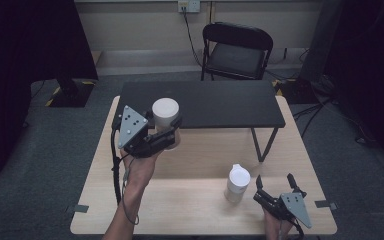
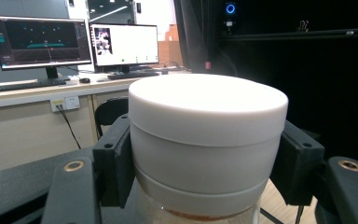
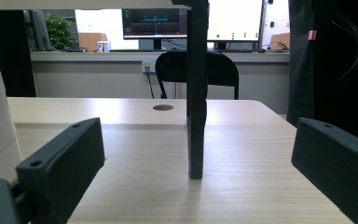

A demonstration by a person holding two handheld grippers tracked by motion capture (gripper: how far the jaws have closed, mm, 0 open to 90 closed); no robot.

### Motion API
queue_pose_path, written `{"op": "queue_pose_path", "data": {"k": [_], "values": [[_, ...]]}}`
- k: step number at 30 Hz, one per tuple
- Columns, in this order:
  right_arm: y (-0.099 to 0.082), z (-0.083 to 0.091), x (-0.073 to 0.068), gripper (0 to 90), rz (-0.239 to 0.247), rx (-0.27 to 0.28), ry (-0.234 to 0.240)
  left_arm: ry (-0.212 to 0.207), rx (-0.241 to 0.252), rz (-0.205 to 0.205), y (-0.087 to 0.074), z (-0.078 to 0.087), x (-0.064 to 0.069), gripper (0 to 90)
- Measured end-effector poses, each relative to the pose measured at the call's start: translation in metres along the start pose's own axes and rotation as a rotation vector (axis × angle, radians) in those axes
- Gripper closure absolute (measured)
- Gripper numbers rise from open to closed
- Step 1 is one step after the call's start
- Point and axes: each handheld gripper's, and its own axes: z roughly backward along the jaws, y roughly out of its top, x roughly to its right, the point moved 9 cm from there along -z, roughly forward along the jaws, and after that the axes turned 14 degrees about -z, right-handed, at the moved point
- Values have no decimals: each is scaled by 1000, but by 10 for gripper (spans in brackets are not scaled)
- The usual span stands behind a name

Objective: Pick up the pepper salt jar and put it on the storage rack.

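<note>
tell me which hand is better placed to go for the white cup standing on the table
Right. The right gripper rests on the table just beside the white cup with its jaws open and nothing between them. The left gripper is farther off, raised and shut on the white-lidded jar.

Two white-lidded containers here: one jar [image 1: 165, 113] up high, one cup [image 1: 238, 183] on the table [image 1: 190, 165]. Two grippers, one chair [image 1: 236, 50].

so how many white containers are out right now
2. One white-lidded jar is clamped in the left gripper, lifted above the table's left half. One white cup stands on the table beside the open right gripper.
</note>
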Motion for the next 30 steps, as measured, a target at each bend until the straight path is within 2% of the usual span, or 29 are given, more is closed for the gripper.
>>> {"op": "queue_pose_path", "data": {"k": [2, 7, 9, 12, 20, 30], "values": [[0, 0, 0, 12, 0, 0, 0, -2, -9, 12, 2, -4, -4, 341], [0, 0, 0, 12, 0, 0, 1, 7, -20, 4, 8, -14, -12, 341], [0, 0, 0, 12, 0, 0, 1, 28, -19, 25, 9, -18, -17, 341], [0, 0, 0, 11, 0, -1, 1, 47, -34, 24, 11, -27, -25, 341], [0, 0, 0, 11, 0, -1, 4, 74, -63, 51, 10, -49, -42, 341], [0, 0, 0, 12, 0, -1, 5, 95, -83, 40, 5, -63, -45, 341]]}}
